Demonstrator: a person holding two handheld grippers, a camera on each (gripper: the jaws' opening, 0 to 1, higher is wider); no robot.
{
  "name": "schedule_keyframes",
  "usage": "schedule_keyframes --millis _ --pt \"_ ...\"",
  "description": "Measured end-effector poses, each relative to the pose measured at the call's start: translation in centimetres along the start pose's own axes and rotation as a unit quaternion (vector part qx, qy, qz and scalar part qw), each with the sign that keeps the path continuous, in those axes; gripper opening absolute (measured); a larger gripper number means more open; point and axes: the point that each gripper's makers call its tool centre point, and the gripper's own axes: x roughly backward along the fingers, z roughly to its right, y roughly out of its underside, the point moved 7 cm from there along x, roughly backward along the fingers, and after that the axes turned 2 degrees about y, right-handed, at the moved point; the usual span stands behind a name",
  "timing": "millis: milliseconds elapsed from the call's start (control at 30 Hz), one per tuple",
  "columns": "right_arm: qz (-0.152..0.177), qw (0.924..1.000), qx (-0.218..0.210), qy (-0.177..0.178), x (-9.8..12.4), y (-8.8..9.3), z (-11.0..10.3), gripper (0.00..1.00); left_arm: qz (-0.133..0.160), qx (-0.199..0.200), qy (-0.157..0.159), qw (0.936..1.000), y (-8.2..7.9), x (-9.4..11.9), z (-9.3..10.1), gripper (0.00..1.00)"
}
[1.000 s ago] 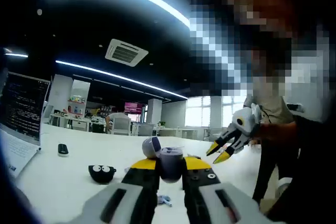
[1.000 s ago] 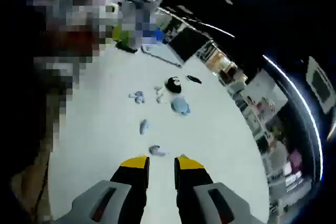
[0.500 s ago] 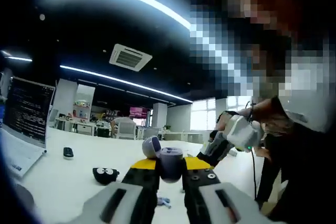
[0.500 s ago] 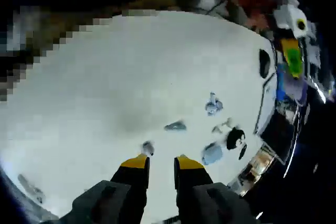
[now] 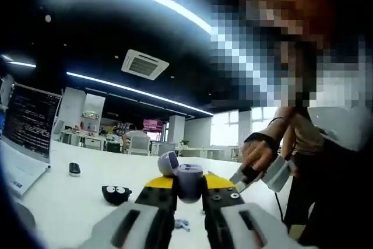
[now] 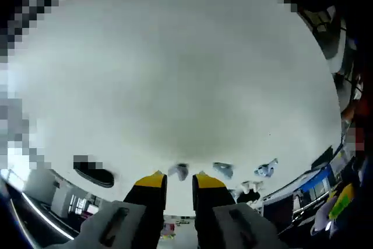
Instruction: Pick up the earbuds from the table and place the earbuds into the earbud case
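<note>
Right gripper (image 6: 173,180), jaws narrow and empty, has an earbud (image 6: 179,171) dead ahead at 12 o'clock; left gripper (image 5: 189,183) grips the earbud case (image 5: 187,181).

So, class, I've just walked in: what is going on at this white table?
A person works with a two-jaw gripper in each hand. The left gripper is clamped on an open earbud case, lid up, held above the white table. The right gripper points at the table, jaws slightly apart, its tips near a small earbud lying there. More small pieces lie nearby.
</note>
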Motion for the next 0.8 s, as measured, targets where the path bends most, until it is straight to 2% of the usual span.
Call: schedule_keyframes --millis 33,133,200,467,800 --pt "0.0 1.0 0.0 0.0 0.0 0.0 0.0 0.16 0.0 0.0 0.0 1.0 0.0 0.0 0.0 0.18" --pt "-0.027 0.999 0.031 -0.016 -0.1 -0.9 0.7 0.12 0.007 0.01 0.01 0.9999 0.0 -0.6 0.4 0.18" --pt "-0.037 0.9978 0.053 -0.018 -0.2 -0.8 0.7 0.12 0.008 0.013 0.015 0.9998 -0.2 -0.7 0.7 0.18" --pt "-0.055 0.9959 0.069 -0.02 -0.7 0.0 0.7 0.14 0.008 0.005 0.01 0.9999 -0.6 -0.3 1.0 0.18" --pt "-0.052 0.9943 0.09 -0.021 -1.2 -0.2 1.1 0.13 0.006 0.007 0.004 1.0 -0.6 -0.1 0.9 0.18"
